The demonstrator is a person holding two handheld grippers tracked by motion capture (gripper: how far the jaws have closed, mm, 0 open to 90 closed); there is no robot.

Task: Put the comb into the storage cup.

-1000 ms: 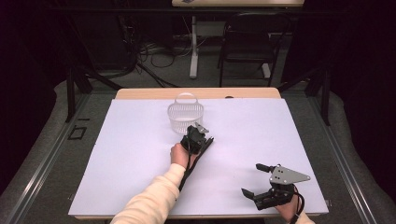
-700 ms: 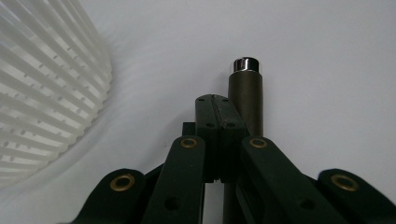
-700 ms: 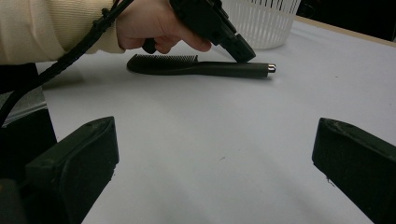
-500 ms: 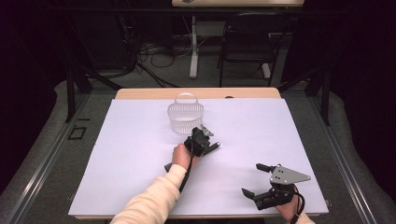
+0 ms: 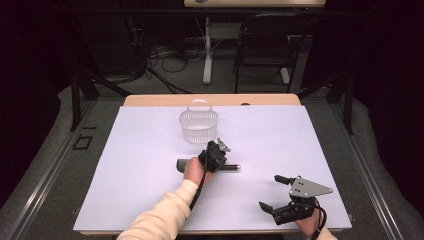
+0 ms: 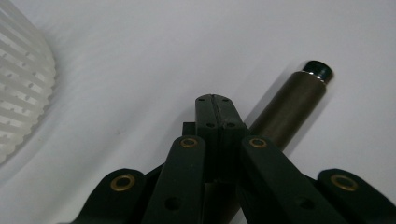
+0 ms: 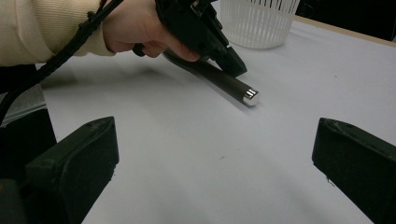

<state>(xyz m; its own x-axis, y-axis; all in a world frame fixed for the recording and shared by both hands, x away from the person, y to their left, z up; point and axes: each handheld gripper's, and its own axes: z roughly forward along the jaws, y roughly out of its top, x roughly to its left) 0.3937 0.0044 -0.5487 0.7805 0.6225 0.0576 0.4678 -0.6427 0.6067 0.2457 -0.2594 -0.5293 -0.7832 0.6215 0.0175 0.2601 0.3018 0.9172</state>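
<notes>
1. Your left gripper point(image 5: 216, 152) hovers over the middle of the white table point(image 5: 125, 165), jaws pressed flat together with nothing between them. The left gripper view makes this plain: the two black pads meet along one seam and the dark cylinder point(image 6: 292, 105) lies beside them, not in them.
2. The cylinder point(image 5: 210, 165) rests on its side on the table, just in front of the white basket point(image 5: 199, 126) and apart from it. Its shiny capped end points toward your right side; the other end sticks out past your left hand point(image 5: 192, 170).
3. In the right gripper view the closed tip of your left gripper point(image 7: 229, 63) sits against the upper side of the cylinder point(image 7: 229, 84), near its middle. I judge you are steadying or nudging it rather than grasping, since shut jaws cannot take hold of it.
4. Your right gripper point(image 5: 277, 192) stays low near the table's near right corner, well apart from the cylinder, jaws spread wide and empty. That keeps it clear of the left hand's work.
5. If the basket is the goal, you need to open the left jaws and straddle the cylinder across its width; a round body may roll off under a sideways push.
</notes>
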